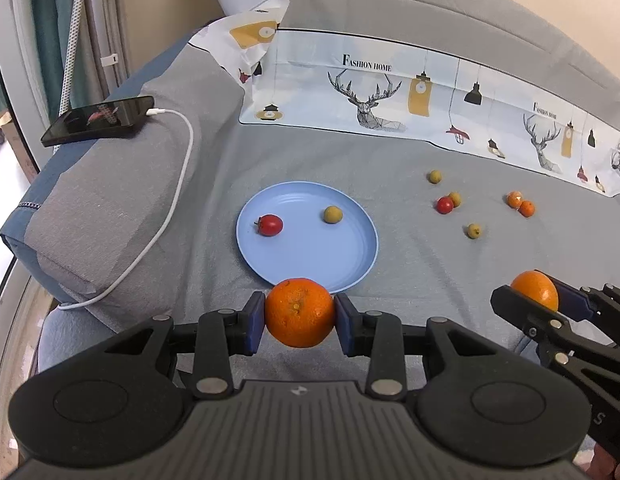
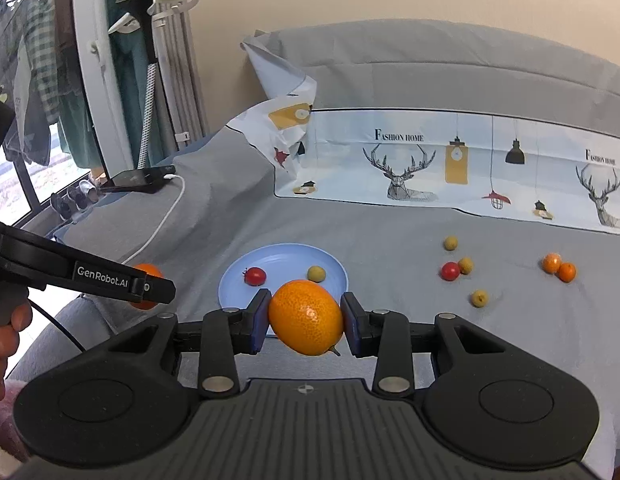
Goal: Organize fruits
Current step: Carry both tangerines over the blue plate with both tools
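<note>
My left gripper (image 1: 300,314) is shut on an orange (image 1: 300,312), held above the near rim of the blue plate (image 1: 310,264). My right gripper (image 2: 306,318) is shut on a second orange (image 2: 306,316), also near the plate's (image 2: 238,280) front edge. On the plate lie a red cherry tomato (image 1: 270,225) and a green-yellow small fruit (image 1: 333,214). In the left wrist view the right gripper with its orange (image 1: 535,290) shows at the right. In the right wrist view the left gripper's orange (image 2: 148,274) is partly hidden behind its arm.
Several loose fruits lie on the grey bedsheet right of the plate: a red tomato (image 1: 444,205), small green-yellow fruits (image 1: 474,231) and two small oranges (image 1: 520,204). A phone (image 1: 98,120) with a white cable (image 1: 178,184) rests on a pillow at left. A printed cloth (image 1: 389,92) lies behind.
</note>
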The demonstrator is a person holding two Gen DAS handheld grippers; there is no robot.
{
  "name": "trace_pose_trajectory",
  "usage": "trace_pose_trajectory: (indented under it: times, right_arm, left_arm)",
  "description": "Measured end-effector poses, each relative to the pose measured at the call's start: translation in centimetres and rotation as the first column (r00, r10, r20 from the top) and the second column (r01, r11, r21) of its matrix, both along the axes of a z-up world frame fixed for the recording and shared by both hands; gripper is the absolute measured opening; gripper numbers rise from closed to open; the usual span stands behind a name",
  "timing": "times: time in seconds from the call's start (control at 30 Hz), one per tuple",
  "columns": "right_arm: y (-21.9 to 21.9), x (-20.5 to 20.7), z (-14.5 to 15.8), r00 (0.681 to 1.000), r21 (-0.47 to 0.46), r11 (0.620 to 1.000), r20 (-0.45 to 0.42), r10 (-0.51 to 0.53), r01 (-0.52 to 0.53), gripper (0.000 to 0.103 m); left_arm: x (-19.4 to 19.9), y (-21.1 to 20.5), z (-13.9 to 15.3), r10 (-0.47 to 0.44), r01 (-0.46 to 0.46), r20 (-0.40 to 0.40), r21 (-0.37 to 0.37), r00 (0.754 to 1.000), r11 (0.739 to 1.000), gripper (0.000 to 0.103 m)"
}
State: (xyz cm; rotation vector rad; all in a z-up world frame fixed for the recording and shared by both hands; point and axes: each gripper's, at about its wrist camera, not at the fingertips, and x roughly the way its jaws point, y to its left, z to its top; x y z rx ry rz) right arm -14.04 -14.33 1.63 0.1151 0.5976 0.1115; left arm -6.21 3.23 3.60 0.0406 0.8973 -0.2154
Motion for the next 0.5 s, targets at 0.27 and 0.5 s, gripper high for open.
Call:
trace_pose_trajectory:
  times: [0.27,0.5]
  right_arm:
    - [1.0,0.0,0.4,1.0,-0.036,0.999,0.0,0.015,-0.015,0.04]
    - [1.5,0.1,0.4,1.0,-0.053,0.998,-0.005,0.022,-0.022,0.04]
  left_arm:
    - [-0.3,0.9,0.3,0.01,-0.01,0.015,-0.027,1.0,1.0,0.041]
    - [-0.3,1.3,0.3,0.014,-0.013,0.014,-0.04,1.0,0.999,0.041]
